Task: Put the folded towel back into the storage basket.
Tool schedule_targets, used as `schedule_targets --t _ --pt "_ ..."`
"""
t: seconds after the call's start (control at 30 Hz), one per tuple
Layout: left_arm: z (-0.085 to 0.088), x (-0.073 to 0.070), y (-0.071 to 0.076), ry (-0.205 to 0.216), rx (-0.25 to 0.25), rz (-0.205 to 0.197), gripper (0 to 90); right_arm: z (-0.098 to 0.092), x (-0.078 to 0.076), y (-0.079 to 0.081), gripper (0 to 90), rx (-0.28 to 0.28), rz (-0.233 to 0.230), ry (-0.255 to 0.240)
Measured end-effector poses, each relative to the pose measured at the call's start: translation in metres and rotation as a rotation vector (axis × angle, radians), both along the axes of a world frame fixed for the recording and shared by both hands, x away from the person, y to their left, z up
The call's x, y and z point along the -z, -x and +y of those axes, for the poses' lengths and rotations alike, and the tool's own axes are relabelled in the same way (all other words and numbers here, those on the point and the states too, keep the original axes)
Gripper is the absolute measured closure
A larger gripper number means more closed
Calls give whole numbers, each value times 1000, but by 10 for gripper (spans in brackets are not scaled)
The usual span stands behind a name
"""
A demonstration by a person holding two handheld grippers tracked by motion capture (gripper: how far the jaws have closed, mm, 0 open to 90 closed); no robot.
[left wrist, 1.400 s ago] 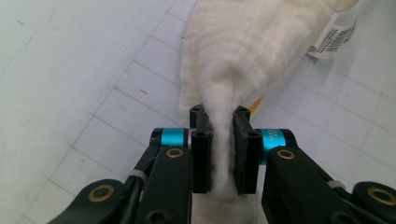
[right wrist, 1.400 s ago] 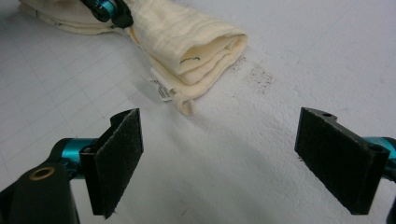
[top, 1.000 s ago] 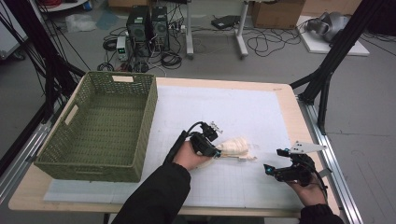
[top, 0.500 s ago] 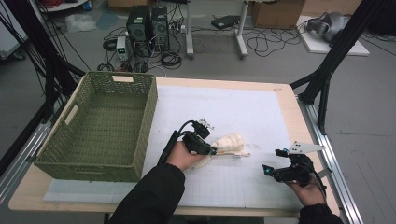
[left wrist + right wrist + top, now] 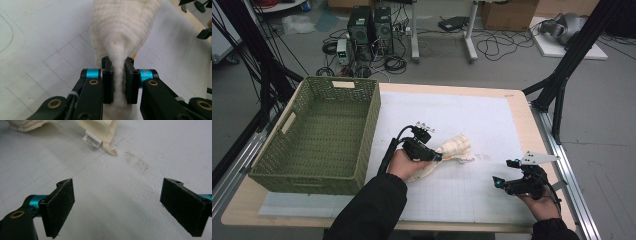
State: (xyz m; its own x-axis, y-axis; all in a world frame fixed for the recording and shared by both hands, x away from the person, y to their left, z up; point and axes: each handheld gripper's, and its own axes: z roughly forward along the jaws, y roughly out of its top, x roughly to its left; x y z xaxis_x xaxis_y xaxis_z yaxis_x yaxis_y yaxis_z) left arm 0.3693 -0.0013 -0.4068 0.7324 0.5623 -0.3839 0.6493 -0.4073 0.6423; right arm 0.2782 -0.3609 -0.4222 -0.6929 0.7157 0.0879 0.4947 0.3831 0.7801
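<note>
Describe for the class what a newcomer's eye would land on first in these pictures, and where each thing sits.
First, the cream cloth bunched mid-table on the white mat, pinched in the left tool; the left gripper view shows its pads squeezing a fold. Next, the big green woven basket on the table's left side. Last, the right tool, jaws wide apart and holding nothing, near the front right corner.

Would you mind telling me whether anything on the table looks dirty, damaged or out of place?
Yes: a patch of dark specks soils the white mat, just beside the cream cloth's label. The cloth itself lies bunched, pinched in the left hand-held gripper.
</note>
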Motion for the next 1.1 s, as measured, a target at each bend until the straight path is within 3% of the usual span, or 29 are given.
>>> schedule_targets --t 0.1,0.37,0.7,0.87,0.97,1.1 --pt "6 -4 0 11 -29 -1 798 0 -1 0 115 4 -2 0" --pt "30 -17 -2 137 -106 15 798 1 -1 0 115 -2 -12 -3" --pt "52 -28 -5 254 -185 45 798 2 -1 -1 115 -6 -13 -3" --pt "57 -31 -5 273 -211 48 798 2 -1 -1 115 -9 -15 -3" --pt "59 -37 -2 243 -224 20 798 2 -1 -1 115 -10 -17 -3" --pt "63 -43 -1 256 -248 25 799 3 -1 -1 114 -11 -12 -1"
